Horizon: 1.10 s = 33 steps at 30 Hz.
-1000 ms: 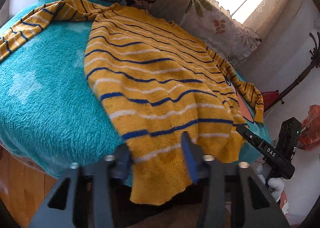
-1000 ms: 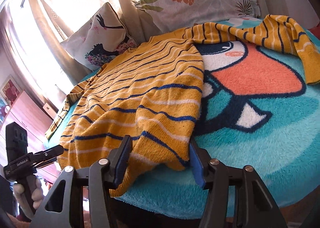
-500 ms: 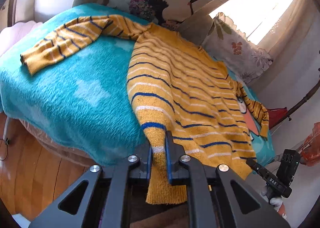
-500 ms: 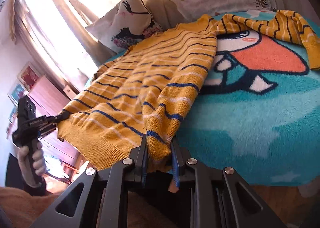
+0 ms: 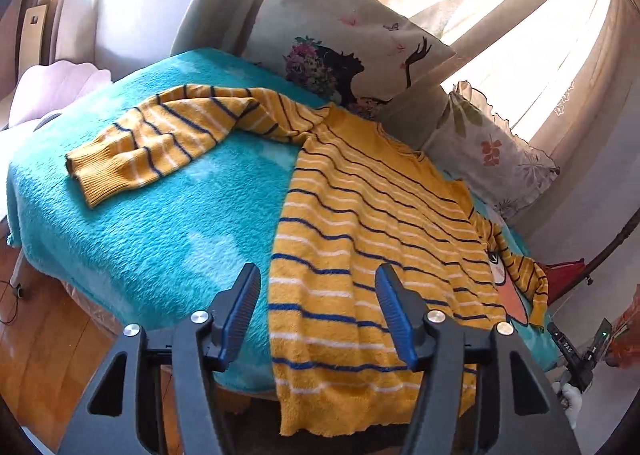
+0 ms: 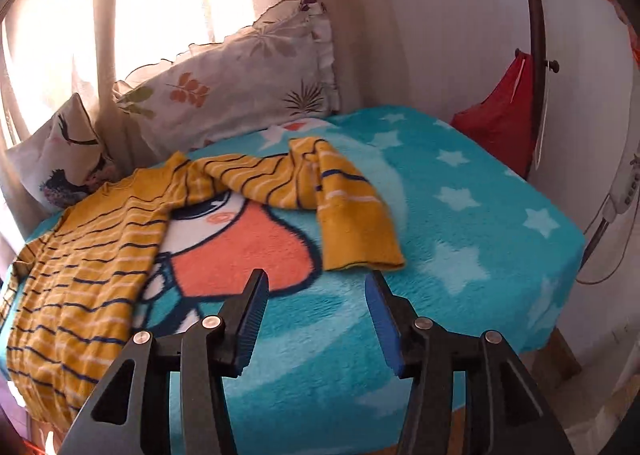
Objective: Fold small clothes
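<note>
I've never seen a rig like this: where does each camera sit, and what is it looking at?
Left wrist: on the left gripper, open, facing the sweater body and hem.
Right wrist: on the right gripper, open, facing the sweater's sleeve on the blanket.
Both share sweater, blanket and leaf-print pillow.

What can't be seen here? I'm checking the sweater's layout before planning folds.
- Sweater hem: left wrist view, drapes over the blanket edge, partly behind the open left gripper.
- Sweater's left half: right wrist view, cut by the frame edge.
- Front or back up: cannot tell.
- Right gripper: open, empty.
</note>
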{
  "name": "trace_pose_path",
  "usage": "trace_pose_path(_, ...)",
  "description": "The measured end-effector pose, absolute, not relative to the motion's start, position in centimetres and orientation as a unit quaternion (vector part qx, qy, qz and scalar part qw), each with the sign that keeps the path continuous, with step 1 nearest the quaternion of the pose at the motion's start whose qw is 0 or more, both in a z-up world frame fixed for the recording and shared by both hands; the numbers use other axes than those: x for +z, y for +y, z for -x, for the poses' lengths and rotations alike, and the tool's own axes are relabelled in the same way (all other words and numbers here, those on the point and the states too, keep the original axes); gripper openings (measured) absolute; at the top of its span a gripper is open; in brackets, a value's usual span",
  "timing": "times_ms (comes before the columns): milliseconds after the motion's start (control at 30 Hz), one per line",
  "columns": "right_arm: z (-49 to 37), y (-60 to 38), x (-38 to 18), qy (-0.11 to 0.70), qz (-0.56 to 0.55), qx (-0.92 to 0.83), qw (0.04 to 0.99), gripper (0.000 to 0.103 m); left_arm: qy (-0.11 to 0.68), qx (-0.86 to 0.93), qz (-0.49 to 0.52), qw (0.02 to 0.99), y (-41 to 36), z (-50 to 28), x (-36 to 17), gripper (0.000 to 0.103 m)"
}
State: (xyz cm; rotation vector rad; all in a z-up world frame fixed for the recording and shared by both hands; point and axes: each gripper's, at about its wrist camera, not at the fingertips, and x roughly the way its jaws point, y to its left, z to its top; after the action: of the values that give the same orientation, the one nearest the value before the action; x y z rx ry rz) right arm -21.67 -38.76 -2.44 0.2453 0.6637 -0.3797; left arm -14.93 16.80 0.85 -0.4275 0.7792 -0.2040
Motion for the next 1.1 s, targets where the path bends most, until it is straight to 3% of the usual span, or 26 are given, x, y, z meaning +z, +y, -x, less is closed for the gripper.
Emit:
trace_pose_path(133,19.4,-39.8,-4.1,0.33,-0.052,-0.213,0.918,0.059,0.383,-0.129,0.196,0.893,14.1,12.8,1.2,0.063)
trace_pose_path(233,17.5,-40.3,-5.8,0.347,-0.024,-0.193,0.917,0.056,0.391,-0.149,0.195,0.887,12.2,11.3,1.3,0.063)
trace_pose_path(267,16.9,-40.5,-6.2,0.362,-0.026,-0.174,0.915,0.02,0.393,-0.153,0.193,0.886,11.7,10.8,1.4,0.063)
trace_pose_path(300,16.3,-40.9,-6.4,0.379,-0.041,-0.154,0.912,0.01,0.395,-0.157,0.192,0.885,11.2,10.4,1.5,0.063)
trace_pose_path(433,15.7,-45.9,-2.5,0.356,-0.135,-0.134,0.915,0.008,0.396,-0.167,0.191,0.882,10.2,8.9,1.8,0.063)
trace_pose_path(600,16.2,-56.2,3.7,0.288,-0.244,-0.236,0.896,0.008,0.404,-0.168,0.215,0.873,10.5,7.2,0.9,0.064)
trace_pose_path(733,15.1,-60.0,5.6,0.288,-0.283,-0.281,0.871,0.008,0.421,-0.165,0.235,0.86,11.5,6.5,-0.5,0.064)
trace_pose_path(867,12.3,-58.3,5.3,0.331,-0.304,-0.242,0.86,0.008,0.425,-0.159,0.243,0.857,12.6,6.3,-1.2,0.064)
trace_pose_path(1100,4.9,-45.4,4.2,0.389,-0.385,0.021,0.837,0.008,0.421,-0.16,0.272,0.851,14.5,6.4,-1.7,0.065)
